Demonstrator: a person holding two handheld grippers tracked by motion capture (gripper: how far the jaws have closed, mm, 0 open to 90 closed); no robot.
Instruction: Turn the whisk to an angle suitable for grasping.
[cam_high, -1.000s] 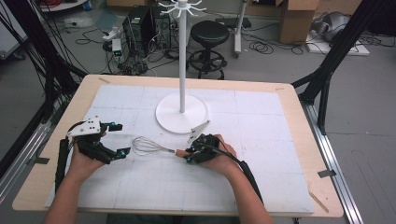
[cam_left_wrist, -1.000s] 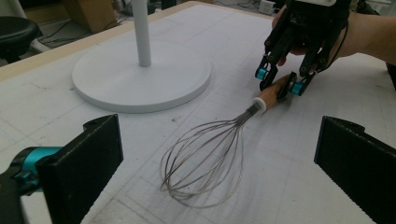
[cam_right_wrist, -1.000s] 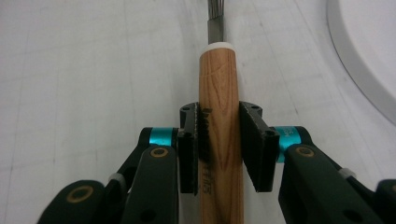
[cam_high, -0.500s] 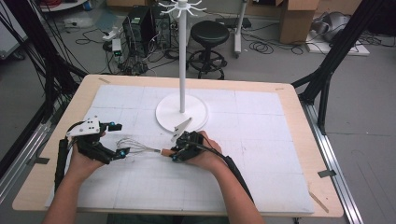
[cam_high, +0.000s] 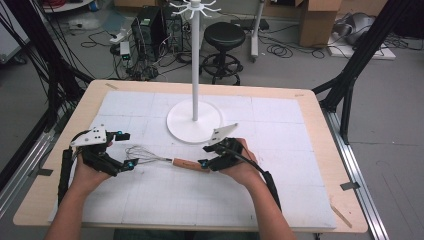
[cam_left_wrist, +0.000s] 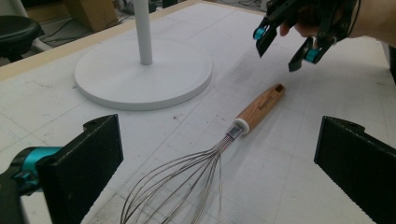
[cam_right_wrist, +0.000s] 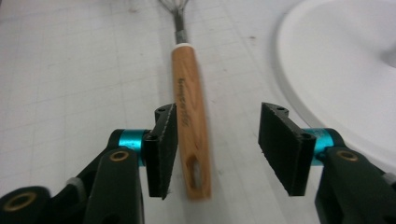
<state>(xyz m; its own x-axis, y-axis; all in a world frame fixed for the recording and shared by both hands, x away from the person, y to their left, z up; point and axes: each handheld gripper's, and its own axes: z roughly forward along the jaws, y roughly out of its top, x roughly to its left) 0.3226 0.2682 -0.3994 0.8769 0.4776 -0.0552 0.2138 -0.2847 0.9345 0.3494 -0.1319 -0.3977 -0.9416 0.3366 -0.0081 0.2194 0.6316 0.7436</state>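
Observation:
A wire whisk (cam_high: 142, 155) with a wooden handle (cam_high: 187, 163) lies flat on the white mat. My left gripper (cam_high: 126, 150) is open wide, and the wire head (cam_left_wrist: 187, 182) lies between its jaws. The handle (cam_left_wrist: 261, 105) points away toward my right gripper (cam_left_wrist: 285, 44). My right gripper (cam_high: 205, 156) is open at the handle's far end. In the right gripper view the handle (cam_right_wrist: 189, 102) lies between the jaws of my right gripper (cam_right_wrist: 215, 149), close against the left pad (cam_right_wrist: 163, 144), with a gap to the right one.
A white stand with a round base (cam_high: 194, 121) and a tall pole (cam_high: 195, 60) topped with hooks sits just behind the whisk. The base (cam_right_wrist: 336, 70) lies close to my right gripper. The table's wooden edge (cam_high: 200, 227) runs along the front.
The right gripper went left onto the whisk, which slid a little toward the left gripper, then drew back to the handle's end. The left gripper barely moved.

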